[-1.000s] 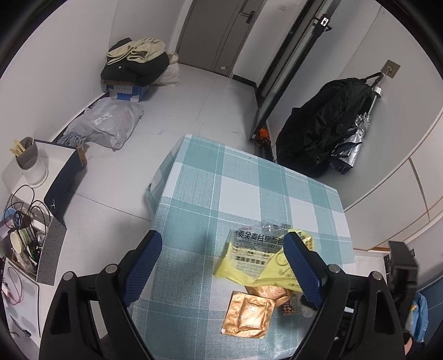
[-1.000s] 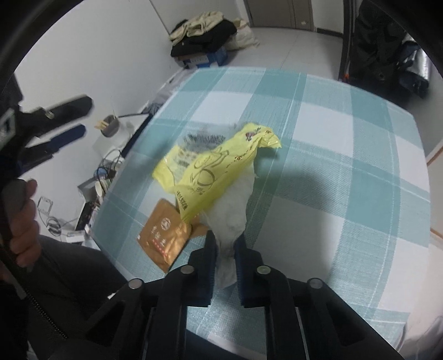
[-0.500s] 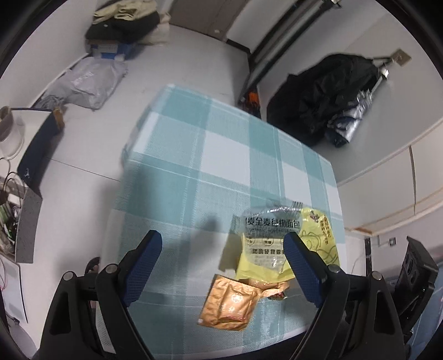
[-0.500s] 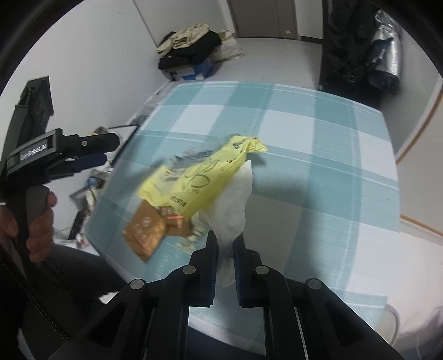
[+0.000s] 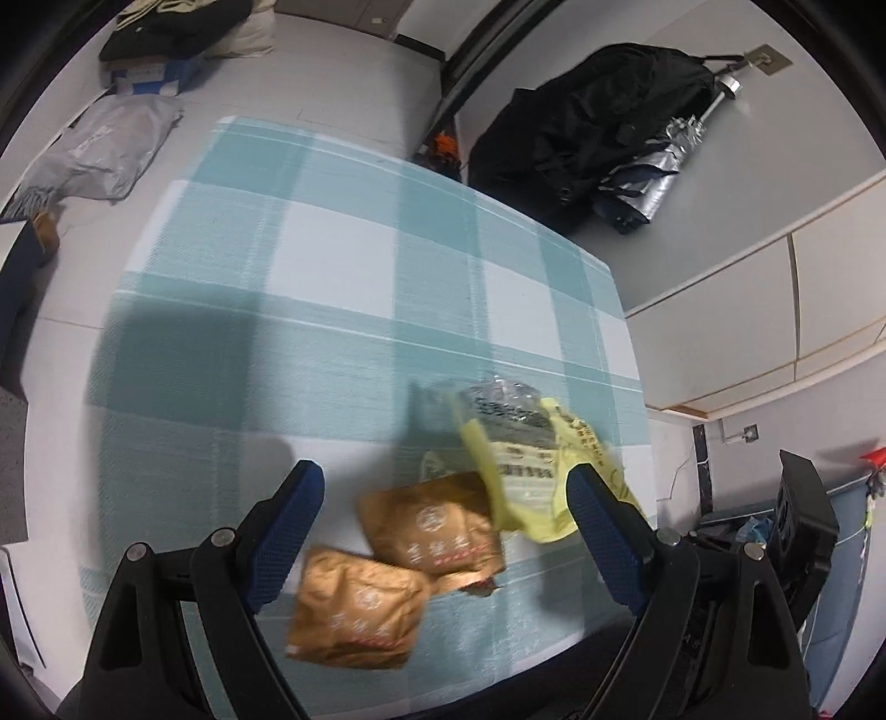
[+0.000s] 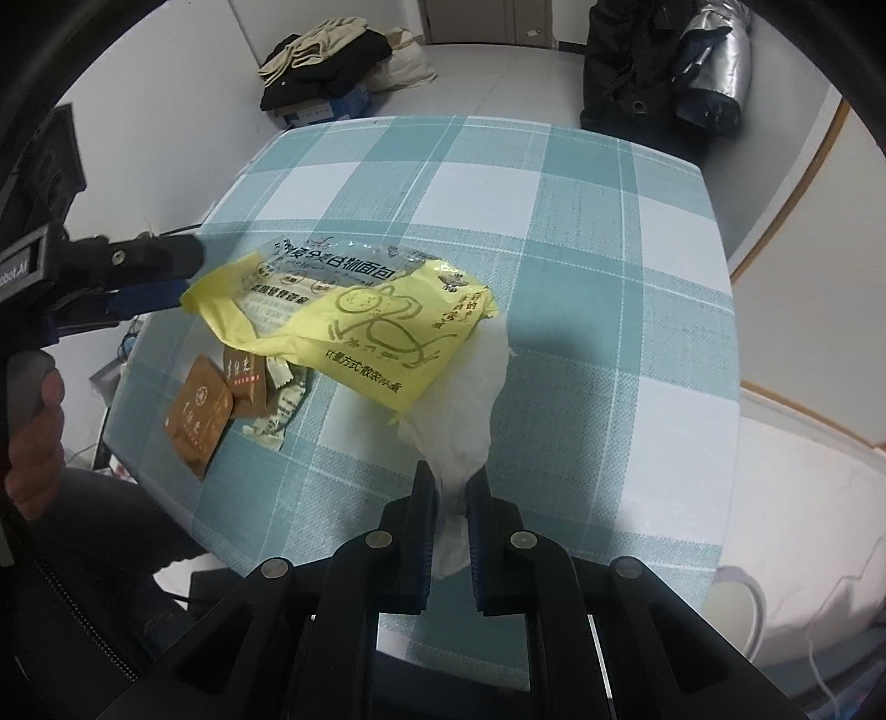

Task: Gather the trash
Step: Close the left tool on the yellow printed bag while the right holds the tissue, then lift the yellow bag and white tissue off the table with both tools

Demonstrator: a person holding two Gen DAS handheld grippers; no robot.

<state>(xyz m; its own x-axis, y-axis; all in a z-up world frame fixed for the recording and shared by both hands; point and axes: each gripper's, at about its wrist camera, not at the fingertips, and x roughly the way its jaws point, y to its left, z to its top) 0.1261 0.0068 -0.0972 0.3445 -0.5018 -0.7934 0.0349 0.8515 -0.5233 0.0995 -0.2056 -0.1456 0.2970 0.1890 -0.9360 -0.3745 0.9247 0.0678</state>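
My right gripper [image 6: 451, 483] is shut on a white tissue [image 6: 470, 410]. A yellow snack wrapper [image 6: 354, 315] hangs with the tissue, lifted off the checked tablecloth [image 6: 609, 221]. Two brown sachets [image 6: 199, 410] and a torn pale wrapper [image 6: 282, 404] lie near the table's front left corner. In the left wrist view the left gripper [image 5: 446, 498] stands open above the brown sachets [image 5: 432, 526], which show between its blue fingers [image 5: 288, 526] without touching them. The yellow wrapper [image 5: 531, 459] floats by its right finger and casts a shadow on the cloth. The left gripper [image 6: 188, 274] reaches in from the left.
A black bag with a silver folded umbrella [image 5: 598, 127] hangs on the far wall. On the floor past the table are a clothes pile on a box [image 5: 166, 33] and a grey parcel bag [image 5: 99, 149]. A person's hand [image 6: 33, 443] grips the left handle. The sachets lie close to the table's edge.
The left gripper has tipped downward and come closer to the table, so the brown sachets now sit between its open fingers. The right gripper has shifted while keeping the tissue and yellow wrapper.
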